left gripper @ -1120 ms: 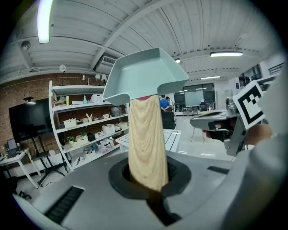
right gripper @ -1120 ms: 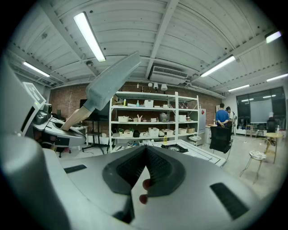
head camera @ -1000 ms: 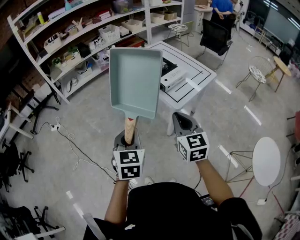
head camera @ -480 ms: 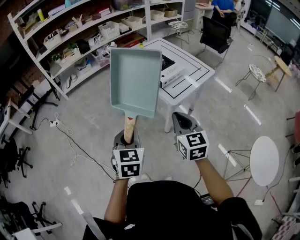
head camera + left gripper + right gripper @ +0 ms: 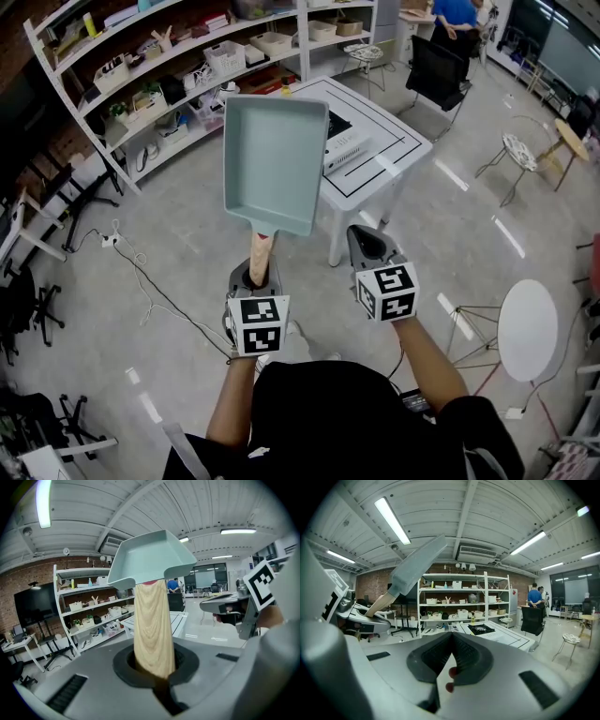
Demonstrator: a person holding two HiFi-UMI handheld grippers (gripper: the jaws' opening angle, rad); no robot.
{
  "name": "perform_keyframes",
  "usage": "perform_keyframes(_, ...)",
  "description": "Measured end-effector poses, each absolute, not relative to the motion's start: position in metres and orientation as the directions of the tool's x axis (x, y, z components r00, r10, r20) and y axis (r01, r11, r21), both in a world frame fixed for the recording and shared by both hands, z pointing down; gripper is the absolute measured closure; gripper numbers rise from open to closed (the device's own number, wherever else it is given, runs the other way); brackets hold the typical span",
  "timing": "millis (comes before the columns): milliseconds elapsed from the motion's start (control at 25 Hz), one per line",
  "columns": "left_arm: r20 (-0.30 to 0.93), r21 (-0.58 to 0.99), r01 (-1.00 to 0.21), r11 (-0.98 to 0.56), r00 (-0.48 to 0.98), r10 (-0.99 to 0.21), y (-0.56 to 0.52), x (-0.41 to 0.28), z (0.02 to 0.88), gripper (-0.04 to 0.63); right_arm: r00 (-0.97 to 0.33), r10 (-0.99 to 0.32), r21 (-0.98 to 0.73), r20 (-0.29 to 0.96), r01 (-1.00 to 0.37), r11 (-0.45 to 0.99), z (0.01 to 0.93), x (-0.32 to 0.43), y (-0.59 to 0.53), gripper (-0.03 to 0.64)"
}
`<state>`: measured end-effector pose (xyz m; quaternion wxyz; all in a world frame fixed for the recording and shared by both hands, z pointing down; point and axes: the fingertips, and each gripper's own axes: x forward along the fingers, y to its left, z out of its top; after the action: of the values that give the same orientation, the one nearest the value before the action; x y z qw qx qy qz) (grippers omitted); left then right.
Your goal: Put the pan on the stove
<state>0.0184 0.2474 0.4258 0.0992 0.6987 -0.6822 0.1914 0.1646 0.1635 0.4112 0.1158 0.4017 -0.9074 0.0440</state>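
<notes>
Quick status from my end: the left gripper (image 5: 154, 667) is clamped right down on the wooden handle (image 5: 151, 625) of the pan (image 5: 274, 164), with only the handle between its jaws. That leaves the pan sticking out ahead of and above that gripper, up in the air with nothing under it. The right gripper (image 5: 450, 658) is just beside the left one, jaws pinched together on nothing. The stove (image 5: 343, 141) sits on the white table (image 5: 389, 155) further out, past the pan's far edge and ahead of both grippers. Handling-wise, I'd guess the pan is stiff and not too heavy, but all the weight hangs way out from the grip, so it'll probably want to droop or roll. The handle looks like smooth wood, so maybe a bit slippery. It's the only sane place to hold the pan, and 1 gripper near its end seems enough if I set it down flat and slow.
</notes>
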Motion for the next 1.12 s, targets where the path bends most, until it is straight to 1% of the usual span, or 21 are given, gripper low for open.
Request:
perform_keyframes(480,0.392,-0.130,-0.991,-0.040,-0.014,-0.920,0.198,-0.001,0.430,0.584,-0.640,-0.716,0.018,0.280,-0.742,0.670,0.427,0.148,0.116,0.615)
perform_keyframes(920,0.384,-0.117,-0.992,-0.045,-0.003,-0.923,0.092,-0.050,0.432,0.584,-0.637,-0.714,0.023,0.291,-0.741,0.671,0.423,0.096,0.013,0.615)
perform_keyframes(1120,0.404,-0.117,-0.991,-0.064,0.011,-0.915,0.043,-0.078,0.431,0.584,-0.629,-0.718,0.022,0.300,-0.748,0.664,0.420,0.069,-0.034,0.615)
